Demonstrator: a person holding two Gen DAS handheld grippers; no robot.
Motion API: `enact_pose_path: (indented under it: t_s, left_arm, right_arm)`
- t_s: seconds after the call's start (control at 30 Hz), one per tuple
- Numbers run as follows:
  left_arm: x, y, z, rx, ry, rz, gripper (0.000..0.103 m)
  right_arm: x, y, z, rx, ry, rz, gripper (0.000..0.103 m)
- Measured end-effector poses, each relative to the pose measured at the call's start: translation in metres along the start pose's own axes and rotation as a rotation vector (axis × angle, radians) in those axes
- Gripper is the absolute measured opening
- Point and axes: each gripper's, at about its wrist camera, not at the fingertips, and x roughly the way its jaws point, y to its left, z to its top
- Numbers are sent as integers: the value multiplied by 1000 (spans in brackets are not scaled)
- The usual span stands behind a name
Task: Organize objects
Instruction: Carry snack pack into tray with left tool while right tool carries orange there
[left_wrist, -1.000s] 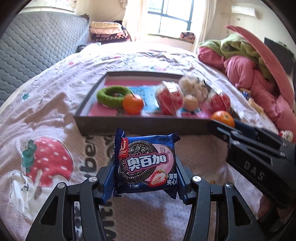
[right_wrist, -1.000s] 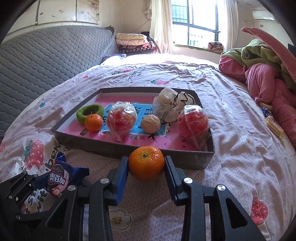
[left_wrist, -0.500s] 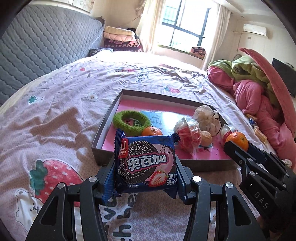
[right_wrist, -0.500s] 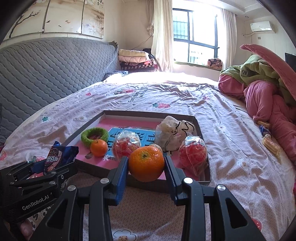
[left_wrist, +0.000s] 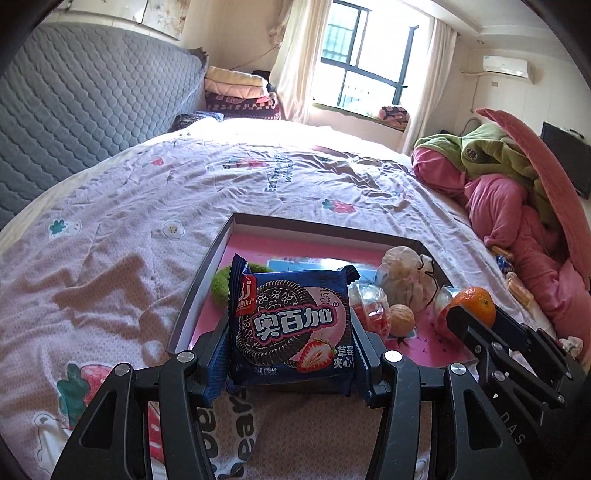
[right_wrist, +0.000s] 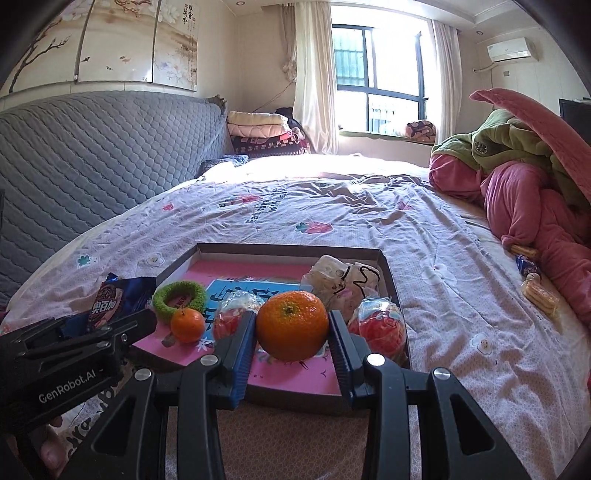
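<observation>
My left gripper (left_wrist: 291, 347) is shut on a blue cookie packet (left_wrist: 291, 325) with a strawberry picture, held in the air just before the near rim of a grey tray (left_wrist: 192, 306). My right gripper (right_wrist: 291, 341) is shut on an orange (right_wrist: 292, 325), also raised over the tray's (right_wrist: 389, 280) near edge. In the right wrist view the left gripper (right_wrist: 110, 321) and its packet (right_wrist: 110, 306) show at the lower left. The right gripper with the orange (left_wrist: 474, 304) shows at the right of the left wrist view.
The pink-lined tray holds a green ring (right_wrist: 180, 299), a small orange (right_wrist: 187, 325), two clear red snack bags (right_wrist: 380, 325), a walnut (left_wrist: 402, 319) and a white pouch (right_wrist: 343, 280). Pink and green bedding (right_wrist: 524, 192) lies at the right. Loose snacks (right_wrist: 539, 291) sit on the sheet.
Both grippers have risen with their loads and now look down into the tray from higher up. The left one has also come closer to the tray's near left corner.
</observation>
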Motion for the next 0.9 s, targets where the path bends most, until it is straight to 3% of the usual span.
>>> enact_pose_path:
  t_s: [0.47,0.9]
  left_arm:
    - [14,-5,17,7,-17,-8,57]
    - [37,32,24,8,31,65,57]
  right_arm:
    - [-1,-11,13,21,-42,-6,39]
    - [24,-7,20,-22,-17,-30,39]
